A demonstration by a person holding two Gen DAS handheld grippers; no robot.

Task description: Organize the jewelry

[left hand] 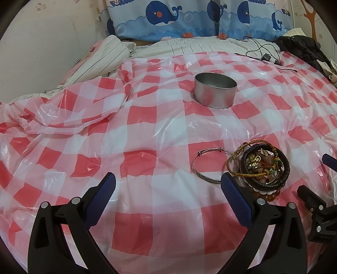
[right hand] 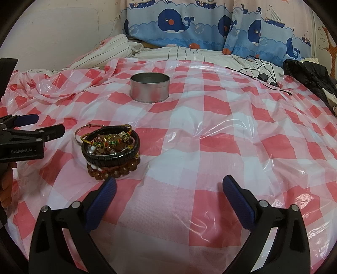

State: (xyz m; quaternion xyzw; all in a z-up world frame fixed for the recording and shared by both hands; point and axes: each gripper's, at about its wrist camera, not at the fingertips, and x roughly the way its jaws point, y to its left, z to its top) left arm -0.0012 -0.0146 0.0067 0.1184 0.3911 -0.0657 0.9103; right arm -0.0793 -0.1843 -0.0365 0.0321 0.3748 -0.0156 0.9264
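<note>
Nothing sorted yet — round silver tin (left hand: pixel 215 90) sits empty far off; tangled heap of bead, cord & metal bracelets (right hand: pixel 110 150) untouched near. Left tool (left hand: pixel 168 186) & right tool (right hand: pixel 169 186) both spread, holding nothing.

Red-and-white checked plastic sheet (left hand: pixel 147 126) over the bed. Silver round tin (left hand: pixel 215 90), plain. Bracelet pile (right hand: pixel 111 147): black braided bands, amber beads, white beads, yellow-green cords. Silver bangle (left hand: pixel 207 166). Pillows (left hand: pixel 168 16) light blue with dark blue whales. Gripper fingertips (right hand: pixel 109 189) blue, arms black.
</note>
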